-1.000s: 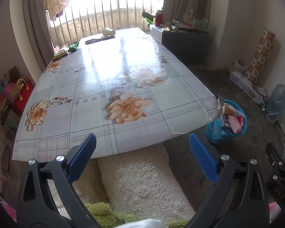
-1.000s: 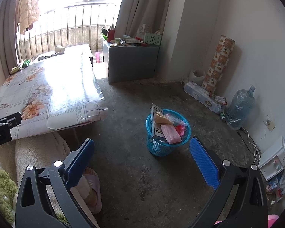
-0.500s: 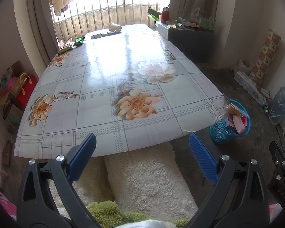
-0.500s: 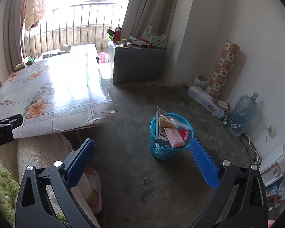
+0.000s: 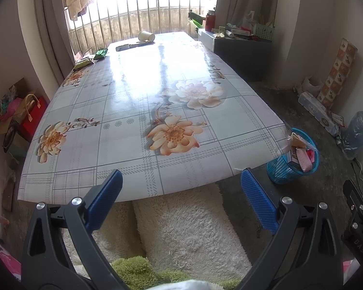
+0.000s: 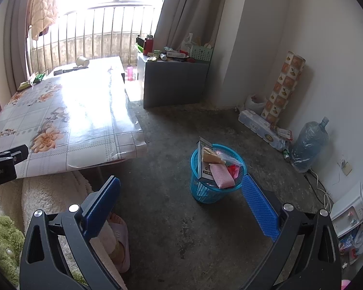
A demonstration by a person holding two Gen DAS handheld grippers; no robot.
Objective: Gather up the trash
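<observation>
Trash still waiting to be picked up lies at the far end of the table (image 5: 123, 111), which wears a glossy flowered cloth: at the far left edge, green snack wrappers (image 5: 84, 61) and a small green packet (image 5: 101, 52); further right, a dark flat object (image 5: 129, 46) I cannot identify, and just beyond it a paper cup (image 5: 146, 36) tipped on its side. Nearer me the cloth is bare. My left gripper (image 5: 181, 193) hangs just off the near table edge over a fluffy cream rug (image 5: 186, 220), its blue pads spread wide and holding nothing. To the right, on the concrete floor (image 6: 181, 229) beside the table corner, stands the blue mesh wastebasket (image 6: 207, 193), already heaped with a box, a pink packet and other wrappers. My right gripper (image 6: 181, 188) faces it, likewise wide open and empty. I judge the job well along, with the far-end litter left to collect.
</observation>
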